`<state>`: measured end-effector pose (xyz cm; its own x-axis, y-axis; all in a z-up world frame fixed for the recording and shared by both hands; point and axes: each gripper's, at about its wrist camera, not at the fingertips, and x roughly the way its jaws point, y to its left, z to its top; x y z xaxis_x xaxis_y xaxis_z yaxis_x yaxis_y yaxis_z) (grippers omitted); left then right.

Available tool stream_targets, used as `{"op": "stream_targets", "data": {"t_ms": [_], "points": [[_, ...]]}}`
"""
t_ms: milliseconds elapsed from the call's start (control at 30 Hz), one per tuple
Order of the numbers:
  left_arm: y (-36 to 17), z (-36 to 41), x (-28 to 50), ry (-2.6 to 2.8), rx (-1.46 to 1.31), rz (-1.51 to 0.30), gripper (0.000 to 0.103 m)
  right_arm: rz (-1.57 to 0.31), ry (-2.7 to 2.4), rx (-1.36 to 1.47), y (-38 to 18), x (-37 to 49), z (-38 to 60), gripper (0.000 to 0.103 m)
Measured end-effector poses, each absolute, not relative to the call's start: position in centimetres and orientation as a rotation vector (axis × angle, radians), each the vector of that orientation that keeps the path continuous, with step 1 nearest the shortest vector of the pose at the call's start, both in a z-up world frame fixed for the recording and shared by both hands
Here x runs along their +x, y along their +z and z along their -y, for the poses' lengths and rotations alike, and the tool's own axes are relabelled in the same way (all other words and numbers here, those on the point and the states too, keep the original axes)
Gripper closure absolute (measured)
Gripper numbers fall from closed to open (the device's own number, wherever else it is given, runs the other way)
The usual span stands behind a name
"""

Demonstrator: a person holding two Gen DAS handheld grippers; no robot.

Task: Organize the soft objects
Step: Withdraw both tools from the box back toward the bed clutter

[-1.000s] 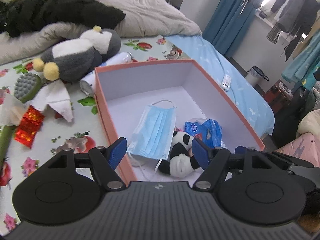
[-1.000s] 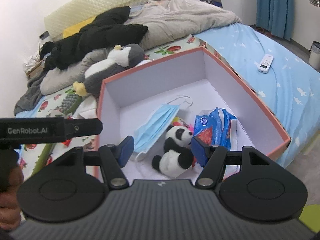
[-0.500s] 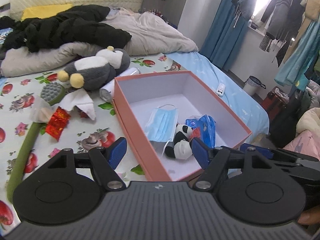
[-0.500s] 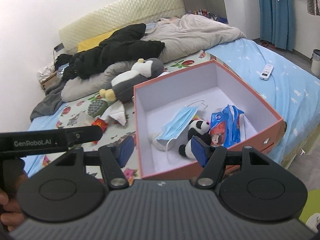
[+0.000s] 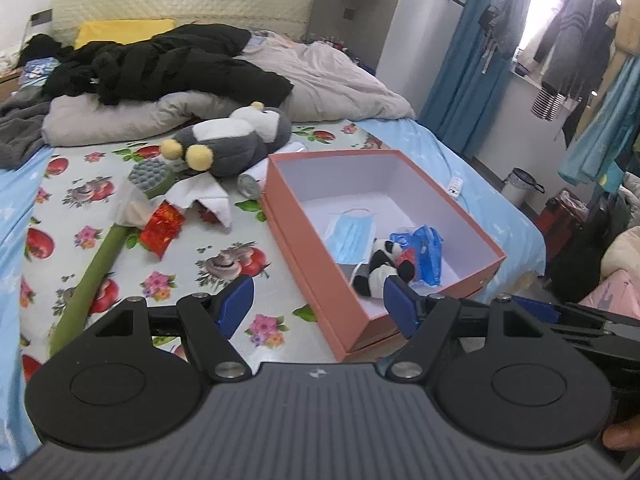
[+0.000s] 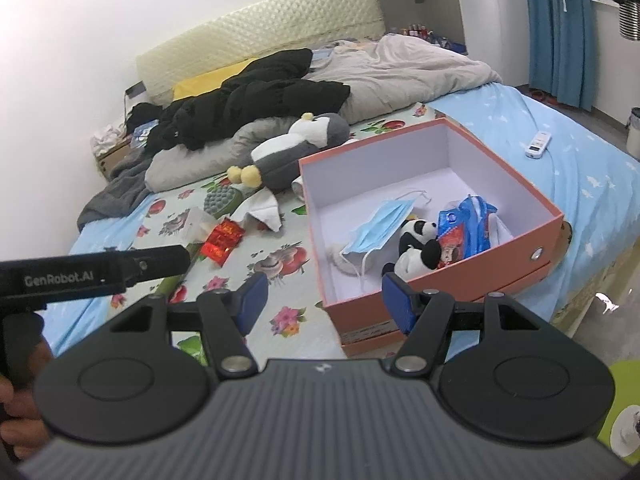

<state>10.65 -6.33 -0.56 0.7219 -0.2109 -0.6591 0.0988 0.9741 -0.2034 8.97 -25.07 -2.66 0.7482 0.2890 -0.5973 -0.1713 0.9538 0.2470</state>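
The left tool [image 5: 318,304] hangs above the near edge of the bed [image 5: 224,276], its blue fingers spread wide with nothing between them. The right tool [image 6: 320,300] is likewise spread and empty, held just beside the left one, whose black body shows at its left.

Ahead and slightly right of both tools sits an open orange box [image 5: 304,248] on the flowered sheet. Inside it, at the end nearer the tools, lie a blue face mask [image 5: 352,232], a small panda plush [image 5: 380,268] touching the mask's edge, and a blue plastic packet [image 5: 424,252] just right of the panda.

Beyond the box, ahead and left of the tools, a grey and white penguin plush [image 5: 232,140] lies on its side on the bed. Nearer, to its left, are a white cloth [image 5: 208,196], a red packet [image 5: 164,228] and a long green brush [image 5: 108,248], close together.
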Motion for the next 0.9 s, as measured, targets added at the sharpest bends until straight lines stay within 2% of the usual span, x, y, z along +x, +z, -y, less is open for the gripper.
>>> {"op": "stream_targets", "data": {"t_ms": [900], "points": [[-4.1,-3.7,3.8,0.068,-0.270,-0.698,0.027,-0.689,0.441,0.068,-4.7,8.0,16.0,0.037]]}}
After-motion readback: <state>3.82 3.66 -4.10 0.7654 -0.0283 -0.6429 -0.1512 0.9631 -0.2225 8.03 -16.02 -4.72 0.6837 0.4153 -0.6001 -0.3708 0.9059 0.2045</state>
